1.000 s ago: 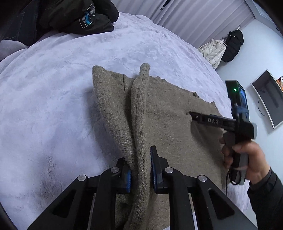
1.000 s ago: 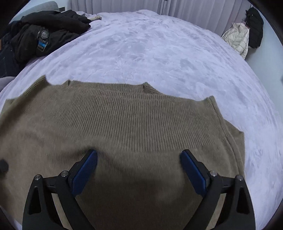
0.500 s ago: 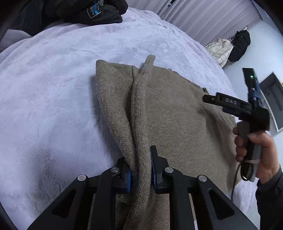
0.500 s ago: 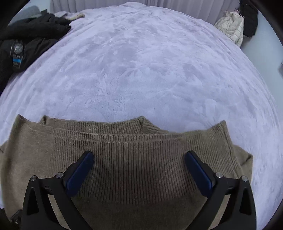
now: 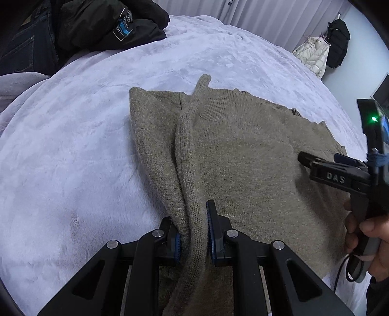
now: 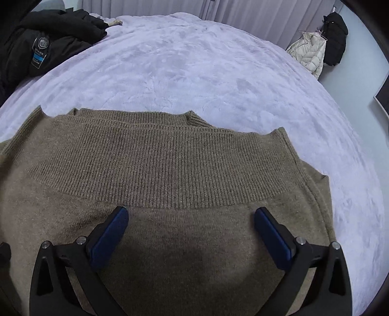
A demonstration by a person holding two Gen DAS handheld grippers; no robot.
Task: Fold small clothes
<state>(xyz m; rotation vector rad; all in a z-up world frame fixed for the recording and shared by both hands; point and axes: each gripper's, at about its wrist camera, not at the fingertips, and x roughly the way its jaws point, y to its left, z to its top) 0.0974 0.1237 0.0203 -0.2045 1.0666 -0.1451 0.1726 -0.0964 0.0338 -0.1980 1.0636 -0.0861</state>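
Observation:
A brown knitted sweater [image 5: 243, 155] lies on a pale lilac fleece bedspread [image 5: 73, 150]. My left gripper [image 5: 193, 233] is shut on a raised fold of the sweater's left edge, pinched between the blue pads. In the left wrist view the right gripper's finger [image 5: 323, 167] hovers over the sweater's right part, a hand [image 5: 372, 233] on its handle. In the right wrist view my right gripper [image 6: 192, 231] stands open, wide apart, just above the sweater [image 6: 170, 165] near its ribbed band, nothing between the pads.
Dark jackets [image 5: 97, 24] and jeans [image 5: 26, 48] are piled at the bed's far left. Beyond the bed, curtains [image 6: 255, 14] hang, with a white and a black coat [image 6: 316, 48] at the right. A screen [image 5: 381, 90] is on the right wall.
My right gripper moved forward toward the sweater's ribbed edge, then back a little, staying open. The left gripper kept its pinch on the fold and tilted slightly.

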